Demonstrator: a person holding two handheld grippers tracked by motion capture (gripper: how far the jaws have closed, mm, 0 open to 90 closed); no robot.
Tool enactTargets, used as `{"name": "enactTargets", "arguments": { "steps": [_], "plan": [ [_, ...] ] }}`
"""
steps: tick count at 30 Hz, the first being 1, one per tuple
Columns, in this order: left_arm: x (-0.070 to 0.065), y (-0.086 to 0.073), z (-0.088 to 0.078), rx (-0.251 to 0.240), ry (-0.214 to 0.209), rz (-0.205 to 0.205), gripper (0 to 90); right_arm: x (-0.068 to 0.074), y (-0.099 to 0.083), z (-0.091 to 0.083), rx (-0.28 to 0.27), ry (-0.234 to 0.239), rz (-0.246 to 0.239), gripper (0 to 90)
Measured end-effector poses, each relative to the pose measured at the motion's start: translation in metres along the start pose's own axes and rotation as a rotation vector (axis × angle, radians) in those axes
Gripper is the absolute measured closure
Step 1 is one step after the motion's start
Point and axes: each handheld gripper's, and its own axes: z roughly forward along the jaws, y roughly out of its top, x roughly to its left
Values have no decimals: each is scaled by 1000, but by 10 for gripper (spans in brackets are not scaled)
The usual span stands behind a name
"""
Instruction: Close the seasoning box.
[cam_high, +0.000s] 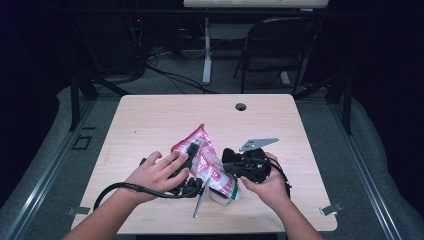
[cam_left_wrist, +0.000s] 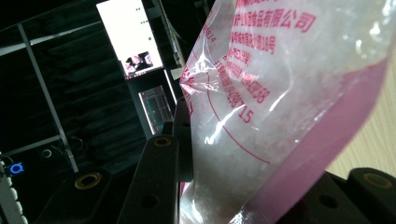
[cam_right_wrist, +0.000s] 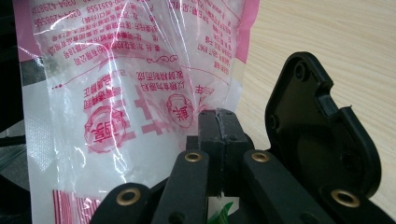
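A clear plastic bag (cam_high: 202, 150) with pink edges and red print stands tilted on the wooden table (cam_high: 150, 120) between both hands. My left gripper (cam_high: 194, 151) reaches in from the left, and one black finger lies across the bag's face. In the left gripper view the bag (cam_left_wrist: 280, 93) sits between the jaws, with the left finger (cam_left_wrist: 182, 135) against the film and the pink edge on the right jaw. My right gripper (cam_high: 226, 159) meets the bag's right side. In the right gripper view its pads (cam_right_wrist: 208, 130) are pressed together at the bag's (cam_right_wrist: 130, 93) lower edge, seemingly on thin film.
The table has a cable hole (cam_high: 241, 106) near its far edge. Beyond it stand a black folding chair (cam_high: 280, 50) and a white desk leg (cam_high: 206, 55). A lit screen (cam_left_wrist: 130, 37) shows in the left gripper view. Black cable (cam_high: 115, 189) loops by the left wrist.
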Motion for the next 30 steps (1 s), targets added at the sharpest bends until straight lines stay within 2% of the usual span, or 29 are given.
{"name": "enactTargets", "arguments": {
  "steps": [6,13,22,30],
  "plan": [
    [0,0,0,-1,15,7,743,1,1,0,1,-1,-1,900],
    [1,0,0,2,4,13,743,1,1,1,2,-3,-2,900],
    [2,0,0,1,21,18,744,1,1,0,0,-2,-3,900],
    [2,1,0,0,13,15,744,1,1,0,1,-3,-1,900]
  ]
}}
